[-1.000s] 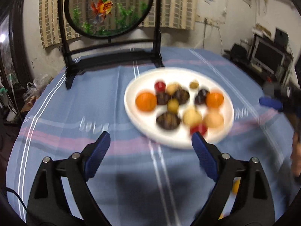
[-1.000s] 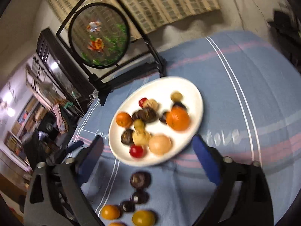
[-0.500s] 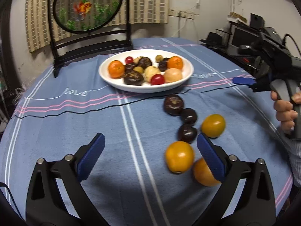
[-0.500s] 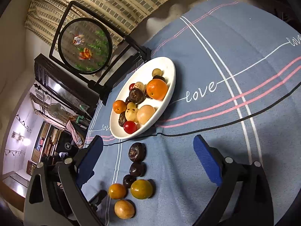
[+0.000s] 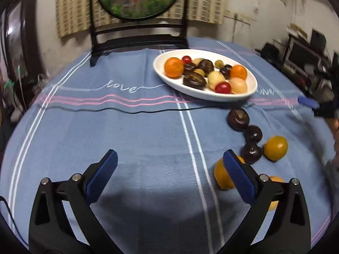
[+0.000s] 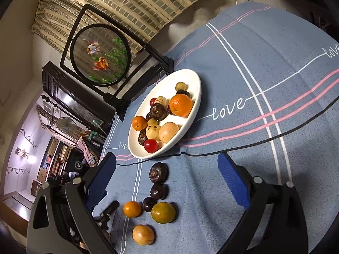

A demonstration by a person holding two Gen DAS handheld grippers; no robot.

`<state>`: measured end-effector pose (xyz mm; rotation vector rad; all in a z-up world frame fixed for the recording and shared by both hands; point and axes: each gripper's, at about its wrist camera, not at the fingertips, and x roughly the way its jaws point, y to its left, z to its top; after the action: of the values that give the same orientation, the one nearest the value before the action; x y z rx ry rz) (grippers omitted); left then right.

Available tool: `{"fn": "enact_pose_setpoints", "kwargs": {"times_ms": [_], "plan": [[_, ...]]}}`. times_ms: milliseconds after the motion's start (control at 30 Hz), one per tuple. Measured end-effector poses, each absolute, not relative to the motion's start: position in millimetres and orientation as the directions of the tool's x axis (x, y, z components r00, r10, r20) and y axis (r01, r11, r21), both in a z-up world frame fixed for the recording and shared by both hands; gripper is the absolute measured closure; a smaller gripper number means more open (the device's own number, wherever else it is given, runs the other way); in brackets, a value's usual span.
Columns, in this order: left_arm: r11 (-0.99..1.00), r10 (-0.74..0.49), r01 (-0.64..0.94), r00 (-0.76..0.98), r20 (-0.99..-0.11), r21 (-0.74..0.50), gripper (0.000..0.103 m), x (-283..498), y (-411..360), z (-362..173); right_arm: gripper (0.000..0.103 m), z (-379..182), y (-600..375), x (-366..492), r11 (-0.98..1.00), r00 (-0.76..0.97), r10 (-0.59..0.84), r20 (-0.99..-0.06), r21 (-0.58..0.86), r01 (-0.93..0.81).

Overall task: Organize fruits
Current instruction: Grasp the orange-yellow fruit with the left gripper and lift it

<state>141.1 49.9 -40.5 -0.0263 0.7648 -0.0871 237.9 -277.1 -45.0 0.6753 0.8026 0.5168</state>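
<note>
Left tongs wide open, empty; right tongs wide open, empty.

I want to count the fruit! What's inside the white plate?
The plate holds two oranges, two red cherry tomatoes, several dark brown fruits, some pale ones and a small olive-coloured one. They lie piled together, so any fruit underneath is hidden.

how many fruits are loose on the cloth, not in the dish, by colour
dark purple-brown: 3
orange or yellow: 3
total loose on the tablecloth: 6
</note>
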Motion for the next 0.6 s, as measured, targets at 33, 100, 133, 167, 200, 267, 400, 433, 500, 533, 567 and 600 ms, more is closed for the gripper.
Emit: {"fn": "enact_pose_setpoints", "kwargs": {"times_ms": [33, 100, 133, 167, 200, 267, 400, 433, 500, 533, 567, 600], "plan": [[0.995, -0.098, 0.076, 0.721, -0.686, -0.062, 0.002, 139, 50, -40, 0.006, -45, -276, 237, 0.678, 0.593, 0.65, -0.474, 0.715, -0.171], [0.993, -0.11, 0.109, 0.734, -0.67, -0.044, 0.002, 133, 43, -37, 0.006, -43, -275, 237, 0.678, 0.592, 0.652, -0.474, 0.713, -0.176], [0.991, -0.118, 0.131, 0.739, -0.663, -0.031, 0.002, 130, 38, -36, 0.006, -43, -275, 236, 0.677, 0.593, 0.653, -0.472, 0.714, -0.178], [0.987, -0.123, 0.16, 0.741, -0.66, -0.005, 0.002, 128, 30, -36, 0.006, -43, -275, 236, 0.677, 0.593, 0.653, -0.471, 0.713, -0.18], [0.985, -0.119, 0.173, 0.737, -0.665, 0.016, 0.002, 129, 25, -37, 0.006, -43, -275, 236, 0.679, 0.595, 0.652, -0.471, 0.712, -0.18], [0.981, -0.106, 0.188, 0.727, -0.679, 0.048, 0.002, 132, 18, -39, 0.006, -43, -274, 236, 0.685, 0.6, 0.645, -0.473, 0.706, -0.18], [0.979, -0.116, 0.201, 0.717, -0.688, 0.045, 0.002, 138, 15, -41, 0.006, -43, -272, 235, 0.693, 0.601, 0.641, -0.477, 0.696, -0.186], [0.978, -0.108, 0.2, 0.719, -0.687, 0.056, 0.002, 138, 13, -42, 0.006, -43, -270, 235, 0.697, 0.599, 0.64, -0.482, 0.693, -0.187], [0.976, -0.088, 0.199, 0.727, -0.681, 0.087, 0.004, 140, 8, -42, 0.006, -44, -269, 236, 0.698, 0.591, 0.642, -0.49, 0.691, -0.185], [0.975, -0.077, 0.197, 0.733, -0.676, 0.102, 0.005, 141, 6, -42, 0.006, -44, -269, 236, 0.699, 0.588, 0.642, -0.492, 0.691, -0.185], [0.973, -0.07, 0.198, 0.736, -0.673, 0.115, 0.009, 142, 4, -42, 0.006, -44, -269, 236, 0.701, 0.587, 0.641, -0.494, 0.689, -0.186], [0.971, -0.067, 0.204, 0.732, -0.678, 0.124, 0.016, 144, 2, -44, 0.006, -44, -268, 236, 0.703, 0.587, 0.64, -0.496, 0.686, -0.187]]}}
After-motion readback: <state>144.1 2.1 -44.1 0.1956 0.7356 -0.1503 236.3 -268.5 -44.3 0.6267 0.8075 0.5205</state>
